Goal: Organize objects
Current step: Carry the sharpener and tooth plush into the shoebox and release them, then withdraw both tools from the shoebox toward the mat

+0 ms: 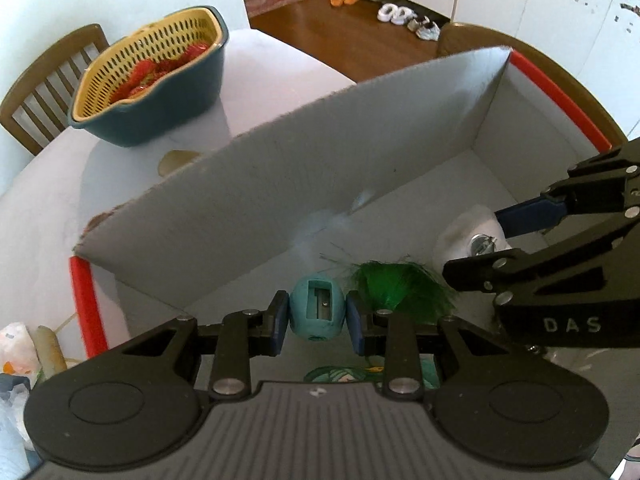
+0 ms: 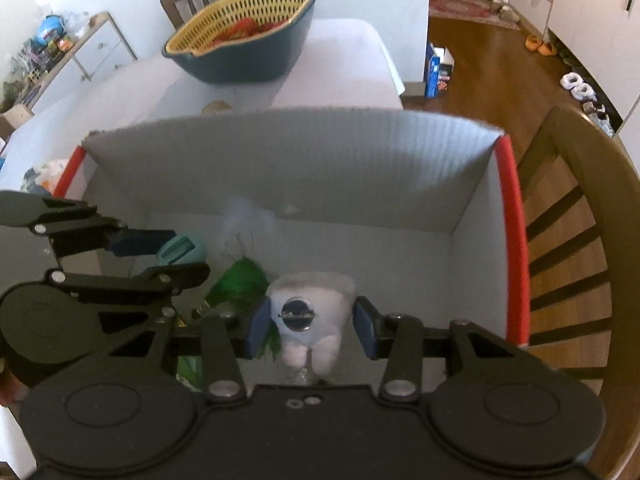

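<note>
Both grippers reach down into a white cardboard box (image 1: 224,208) with red corner strips. My left gripper (image 1: 318,322) has its pads on both sides of a teal egg-shaped pencil sharpener (image 1: 317,312) and is shut on it; the sharpener also shows in the right wrist view (image 2: 182,251). My right gripper (image 2: 312,325) is open around a white tooth-shaped plush toy (image 2: 312,316) with a metal disc on its front; the left pad touches it, the right pad stands apart. A green feathery thing (image 1: 400,284) lies between the two objects on the box floor.
A dark blue bowl with a yellow strainer insert (image 1: 152,76) holding red items stands on the white table (image 1: 40,200) beyond the box. Wooden chairs (image 2: 572,216) stand right of the box and behind the bowl. Crumpled bags (image 1: 16,352) lie left of the box.
</note>
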Tool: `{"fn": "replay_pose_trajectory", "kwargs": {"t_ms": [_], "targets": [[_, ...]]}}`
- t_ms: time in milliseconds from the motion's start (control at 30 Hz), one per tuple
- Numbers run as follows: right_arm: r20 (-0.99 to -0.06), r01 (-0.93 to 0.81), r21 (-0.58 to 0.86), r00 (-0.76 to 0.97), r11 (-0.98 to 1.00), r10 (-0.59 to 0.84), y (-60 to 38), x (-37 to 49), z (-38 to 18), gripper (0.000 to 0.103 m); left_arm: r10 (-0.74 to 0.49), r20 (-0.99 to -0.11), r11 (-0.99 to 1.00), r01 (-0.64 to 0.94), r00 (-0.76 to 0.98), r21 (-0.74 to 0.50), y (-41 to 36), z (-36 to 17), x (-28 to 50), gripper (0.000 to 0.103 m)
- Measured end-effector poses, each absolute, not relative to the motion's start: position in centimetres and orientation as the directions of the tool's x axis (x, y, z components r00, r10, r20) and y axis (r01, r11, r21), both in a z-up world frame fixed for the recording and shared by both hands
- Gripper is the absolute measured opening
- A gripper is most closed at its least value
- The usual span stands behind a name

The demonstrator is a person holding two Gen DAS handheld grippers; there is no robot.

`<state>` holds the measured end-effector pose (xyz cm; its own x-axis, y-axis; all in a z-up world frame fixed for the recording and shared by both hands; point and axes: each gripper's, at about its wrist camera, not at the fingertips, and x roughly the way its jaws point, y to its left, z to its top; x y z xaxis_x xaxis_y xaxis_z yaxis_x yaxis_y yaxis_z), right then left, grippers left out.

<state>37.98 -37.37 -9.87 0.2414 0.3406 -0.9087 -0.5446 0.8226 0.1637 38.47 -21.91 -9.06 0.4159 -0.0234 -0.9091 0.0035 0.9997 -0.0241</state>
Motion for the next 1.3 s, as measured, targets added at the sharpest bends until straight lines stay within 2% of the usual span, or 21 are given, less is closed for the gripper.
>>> {"fn": "replay_pose_trajectory", "kwargs": {"t_ms": [400,733,800,867,933,1167,1300], "targets": [[-0.936,-0.533,0.162,0.185,0.831,0.301,-36.8,38.6,-11.4,0.043,-0.049,-0.942,0.998,-0.015,0.333,-0.057,-21.6,-10.8,39.5,0.03],[-0.931,-0.545,0.162,0.192,0.823,0.31,-36.8,38.0,-11.1,0.047,-0.065,-0.938,0.995,-0.051,0.34,-0.087,-21.0,-10.7,39.2,0.031],[-0.929,-0.554,0.156,0.199,0.818,0.311,-37.0,37.8,-10.7,0.048,-0.072,-0.935,0.994,-0.055,0.348,-0.097,-20.8,-10.2,38.8,0.033],[-0.925,-0.556,0.164,0.201,0.815,0.323,-37.2,37.7,-10.3,0.049,-0.069,-0.929,0.994,-0.055,0.364,-0.096,-20.8,-9.9,38.5,0.051],[-0.921,-0.558,0.172,0.203,0.812,0.333,-37.4,37.4,-10.1,0.049,-0.059,-0.921,0.995,-0.053,0.386,-0.086,-20.7,-9.2,38.1,0.06],[-0.902,-0.577,0.176,0.231,0.798,0.366,-38.8,35.8,-8.4,0.05,-0.089,-0.894,0.99,-0.057,0.439,-0.127,-20.8,-6.8,35.8,0.061],[-0.884,-0.585,0.191,0.248,0.789,0.397,-39.9,34.8,-7.0,0.058,-0.085,-0.877,0.99,-0.057,0.472,-0.127,-20.9,-5.4,34.5,0.061]]}}
